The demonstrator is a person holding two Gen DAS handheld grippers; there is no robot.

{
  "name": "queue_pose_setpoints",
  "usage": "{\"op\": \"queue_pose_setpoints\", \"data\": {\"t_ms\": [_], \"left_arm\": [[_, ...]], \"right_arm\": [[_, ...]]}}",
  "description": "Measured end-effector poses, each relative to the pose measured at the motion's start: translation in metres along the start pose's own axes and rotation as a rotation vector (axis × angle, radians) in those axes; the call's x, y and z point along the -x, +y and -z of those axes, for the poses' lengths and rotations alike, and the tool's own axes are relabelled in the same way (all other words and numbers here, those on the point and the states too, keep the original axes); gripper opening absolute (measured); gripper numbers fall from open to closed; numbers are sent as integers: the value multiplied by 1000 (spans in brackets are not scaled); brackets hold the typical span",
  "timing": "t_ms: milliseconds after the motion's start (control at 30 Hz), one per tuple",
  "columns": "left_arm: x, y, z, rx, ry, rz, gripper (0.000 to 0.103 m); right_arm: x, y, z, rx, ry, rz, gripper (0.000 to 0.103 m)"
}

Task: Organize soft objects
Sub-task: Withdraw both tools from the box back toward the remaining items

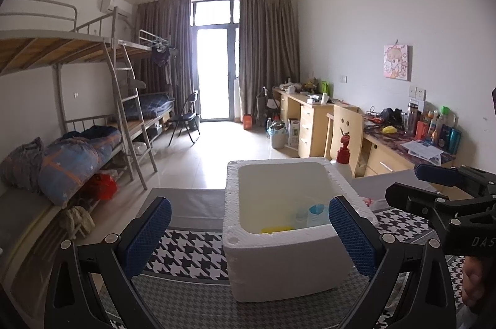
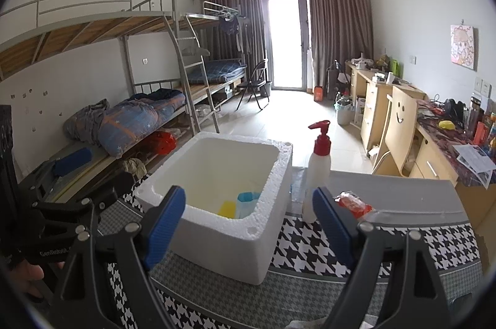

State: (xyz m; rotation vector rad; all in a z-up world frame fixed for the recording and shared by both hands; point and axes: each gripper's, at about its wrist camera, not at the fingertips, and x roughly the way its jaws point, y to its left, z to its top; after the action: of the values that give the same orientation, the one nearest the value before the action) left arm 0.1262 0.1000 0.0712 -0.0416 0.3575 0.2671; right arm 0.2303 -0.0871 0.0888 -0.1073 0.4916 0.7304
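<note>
A white foam box [image 1: 288, 254] [image 2: 229, 239] stands on the table's houndstooth cloth [image 1: 189, 254] [image 2: 310, 245]. Inside lie a yellow soft item [image 1: 276, 229] [image 2: 227, 207] and a light blue one [image 1: 317, 212] [image 2: 246, 200]. A red-and-clear packet [image 2: 353, 203] lies right of the box, near a white pump bottle with a red top [image 2: 317, 171] [image 1: 342, 155]. My left gripper [image 1: 249, 233] is open and empty, straddling the box's near side. My right gripper [image 2: 248, 223] is open and empty, just before the box's right corner. It also shows in the left wrist view [image 1: 434, 189].
Bunk beds with bedding [image 1: 77, 152] [image 2: 133, 118] run along the left wall. Wooden desks and a chair [image 1: 344, 127] [image 2: 400, 124] with clutter line the right wall. A folding chair [image 1: 184, 118] stands by the balcony door. The table's far edge lies just behind the box.
</note>
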Motion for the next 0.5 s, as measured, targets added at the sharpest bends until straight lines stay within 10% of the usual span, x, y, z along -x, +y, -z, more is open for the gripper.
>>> {"op": "queue_pose_setpoints", "data": {"t_ms": [500], "left_arm": [[18, -13, 8, -17, -26, 37, 102]], "right_arm": [[20, 1, 13, 11, -31, 13, 87]]}}
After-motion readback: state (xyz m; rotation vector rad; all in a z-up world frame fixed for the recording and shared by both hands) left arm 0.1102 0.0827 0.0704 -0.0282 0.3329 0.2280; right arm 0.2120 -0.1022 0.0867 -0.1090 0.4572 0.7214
